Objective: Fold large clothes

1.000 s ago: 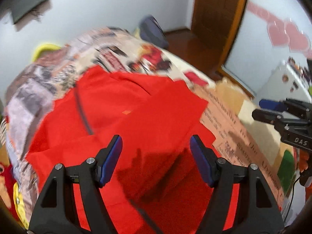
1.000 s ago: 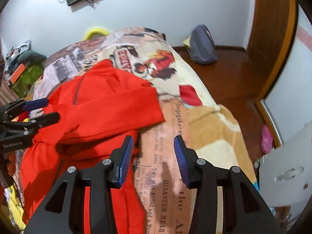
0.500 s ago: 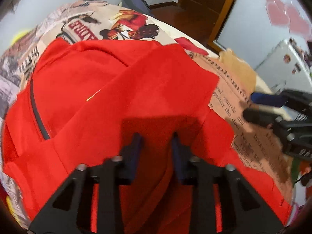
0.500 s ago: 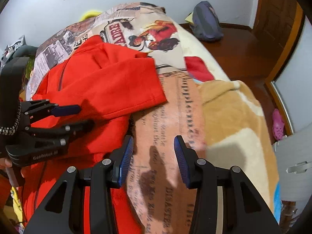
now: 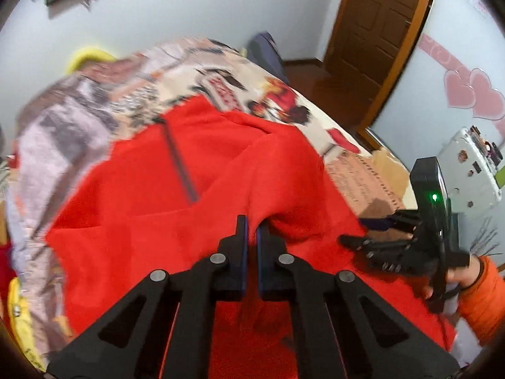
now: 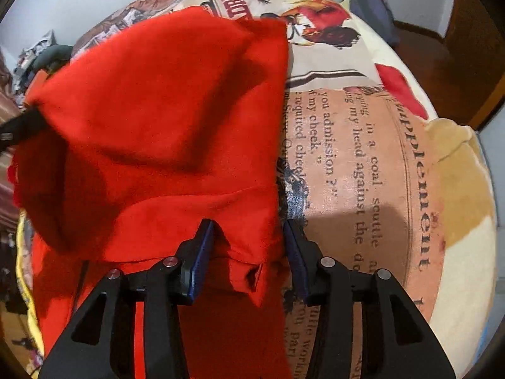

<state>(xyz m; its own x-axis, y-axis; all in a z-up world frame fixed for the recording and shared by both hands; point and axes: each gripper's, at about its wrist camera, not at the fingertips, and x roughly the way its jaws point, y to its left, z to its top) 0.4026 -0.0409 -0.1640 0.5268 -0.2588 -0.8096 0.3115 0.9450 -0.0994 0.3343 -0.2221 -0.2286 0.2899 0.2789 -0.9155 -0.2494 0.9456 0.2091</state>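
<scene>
- Red fleece jacket spread over the printed blanket
- left gripper pinching a fold of it tight
- right gripper jaws apart around the jacket's edge, not clamped

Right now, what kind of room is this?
Most likely a bedroom. A bed with a newspaper-print blanket fills the middle, a red garment lies spread on it, and there are a wooden door and pink heart stickers on the wall.

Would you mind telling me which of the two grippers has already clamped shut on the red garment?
The left gripper: its pads are pinched together on a fold of the red garment. The right gripper straddles the garment's edge with its jaws apart.
</scene>
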